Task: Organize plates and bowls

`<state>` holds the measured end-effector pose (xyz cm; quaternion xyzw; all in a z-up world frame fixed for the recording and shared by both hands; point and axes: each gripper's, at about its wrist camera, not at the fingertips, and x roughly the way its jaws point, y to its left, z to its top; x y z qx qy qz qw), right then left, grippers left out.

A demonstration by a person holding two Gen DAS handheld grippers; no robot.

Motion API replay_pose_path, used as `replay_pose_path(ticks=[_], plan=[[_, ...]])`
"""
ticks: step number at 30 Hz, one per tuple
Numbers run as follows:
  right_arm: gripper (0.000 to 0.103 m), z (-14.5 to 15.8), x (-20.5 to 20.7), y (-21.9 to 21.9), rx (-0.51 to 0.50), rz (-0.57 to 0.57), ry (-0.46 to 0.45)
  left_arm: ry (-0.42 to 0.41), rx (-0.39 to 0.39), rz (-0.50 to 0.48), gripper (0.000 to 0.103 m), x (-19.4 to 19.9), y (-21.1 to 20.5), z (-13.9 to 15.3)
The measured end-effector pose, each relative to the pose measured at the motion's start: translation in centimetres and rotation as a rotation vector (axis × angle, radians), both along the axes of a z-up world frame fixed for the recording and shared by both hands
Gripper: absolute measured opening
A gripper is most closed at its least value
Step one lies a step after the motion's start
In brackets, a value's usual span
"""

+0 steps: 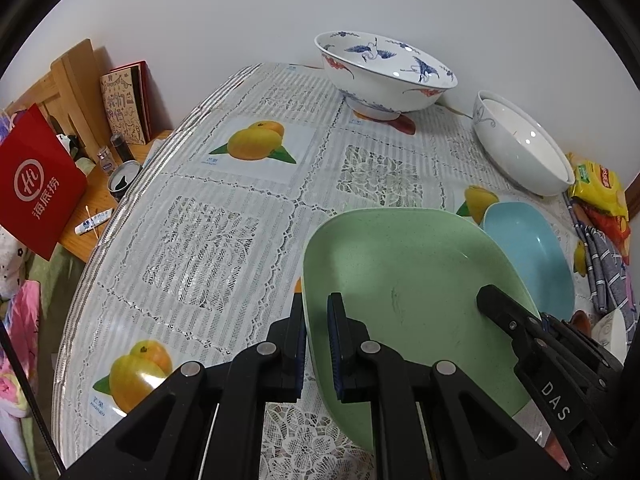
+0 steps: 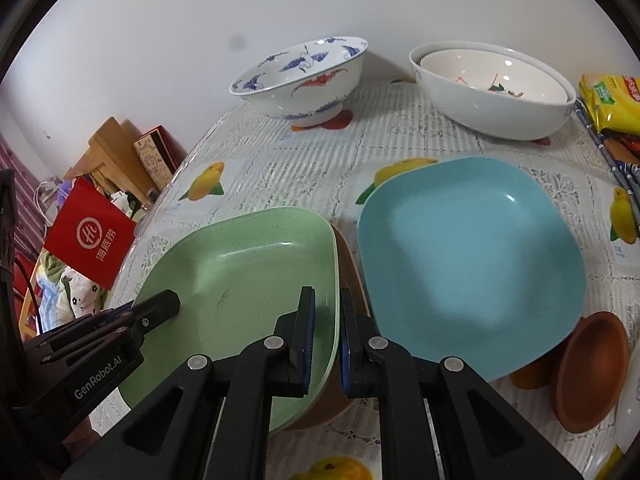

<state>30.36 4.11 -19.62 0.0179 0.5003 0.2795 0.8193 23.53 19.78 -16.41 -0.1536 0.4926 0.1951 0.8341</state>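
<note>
Two handheld grippers gripped one green plate [image 2: 240,264] by opposite rims. The left gripper [image 1: 318,344] was clamped on the plate's left rim, one pad inside the dish and one outside. The right gripper [image 2: 326,336] was clamped on the right rim in the same way. Whether the plate rested on the table or hung just above it could not be told; a brown edge [image 2: 348,280] showed beneath its right side.

A blue plate [image 2: 472,264] lay flat just beside the green one, toward the table's right edge. A terracotta dish [image 2: 592,364] sat near the front right corner, partly under the blue plate's rim.

At the back edge, against the wall, stood a crane-patterned bowl [image 2: 304,80]. Toward the back right corner, a smaller white bowl sat nested inside a larger white bowl [image 2: 492,88].

Judging from this, the bowls were partly gathered, one pair already nested. The plates were still separate, so stacking green on blue seemed the step in hand. The patterned bowl and the terracotta dish remained unsorted.

The table [image 1: 224,240] wore a lace-patterned cloth printed with yellow fruit. Snack packets [image 2: 612,100] and a striped cloth [image 1: 604,268] lay along the right edge. Beyond the left edge, a lower wooden surface held a red paper bag [image 1: 36,184], books and small bottles. A plain white wall stood behind.
</note>
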Motion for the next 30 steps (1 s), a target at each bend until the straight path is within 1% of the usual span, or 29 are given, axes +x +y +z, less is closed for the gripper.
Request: replay_pose_path(ticks=[5,15,16,20,22,25,26,27,30], plan=[[0.012,-0.7,0.2,0.2,-0.007,0.014,0.006,0.008,0.0,0.0,0.01,0.2,0.0,-0.4],[0.014,-0.7,0.2,0.5,-0.026,0.026,-0.039,0.014,-0.033,0.0,0.01,0.3,0.5,-0.7],[0.015,-0.7,0.2,0.6,-0.028,0.027,-0.042,0.016,-0.033,-0.003,0.01,0.4,0.5,-0.7],[0.03,-0.6,0.2,0.7,-0.003,0.036,-0.049,0.015,-0.03,-0.012,0.011,0.2,0.4,-0.2],[0.03,-0.4,0.1,0.8,0.002,0.034,-0.057,0.019,-0.014,-0.01,0.013,0.0,0.4,0.0],[0.032,0.1,-0.1,0.8,-0.001,0.032,-0.089,0.016,-0.01,-0.014,0.016,-0.4,0.3,0.5],[0.035,0.4,-0.2,0.8,0.0,0.031,-0.097,0.014,-0.009,-0.016,0.018,-0.5,0.3,0.7],[0.04,0.7,-0.3,0.7,0.0,0.028,-0.104,0.011,-0.007,-0.017,0.02,-0.7,0.2,0.9],[0.043,1.9,-0.9,0.2,-0.005,0.014,-0.149,-0.001,-0.003,-0.021,0.02,-1.1,-0.1,1.6]])
